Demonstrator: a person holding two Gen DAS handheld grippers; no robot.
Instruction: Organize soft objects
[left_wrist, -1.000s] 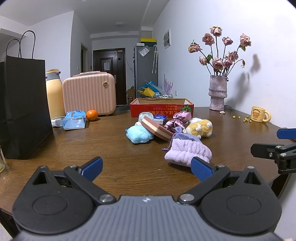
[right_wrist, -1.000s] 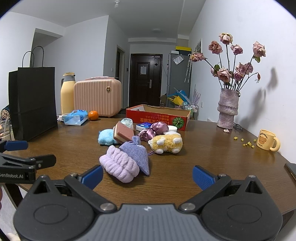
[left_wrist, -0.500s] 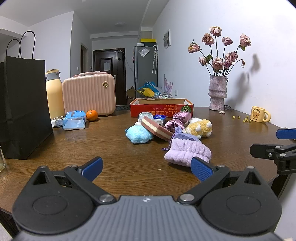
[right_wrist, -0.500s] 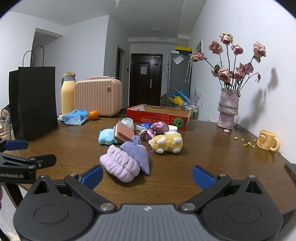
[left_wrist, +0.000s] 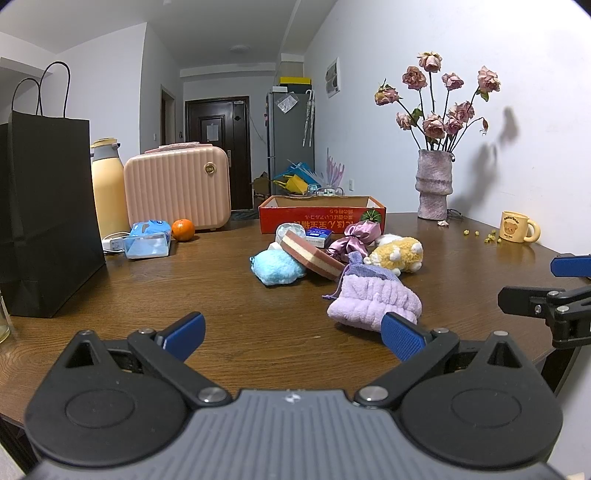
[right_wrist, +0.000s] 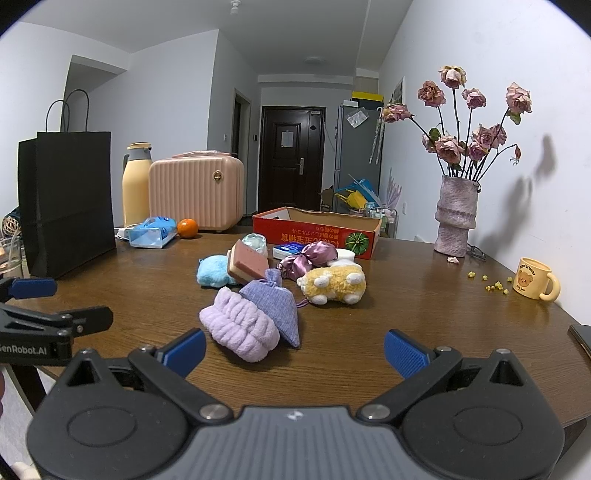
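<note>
A pile of soft things lies mid-table: a lilac fluffy headband (left_wrist: 375, 304) (right_wrist: 240, 328), a purple drawstring pouch (right_wrist: 273, 301), a yellow plush toy (left_wrist: 397, 253) (right_wrist: 334, 282), a blue plush (left_wrist: 277, 266) (right_wrist: 212, 271), a pink-and-cream sponge (left_wrist: 312, 253) (right_wrist: 247, 262) and a satin purple bag (right_wrist: 308, 254). Behind them stands an open red cardboard box (left_wrist: 321, 214) (right_wrist: 317, 230). My left gripper (left_wrist: 293, 332) is open and empty, just short of the headband. My right gripper (right_wrist: 295, 349) is open and empty, near the table's front edge.
A black paper bag (left_wrist: 44, 221), a cream bottle (left_wrist: 107, 188), a pink case (left_wrist: 177, 186), a tissue pack (left_wrist: 147, 240) and an orange (left_wrist: 183, 229) stand at the left. A vase of dried roses (right_wrist: 456, 218) and a yellow mug (right_wrist: 535, 278) stand at the right.
</note>
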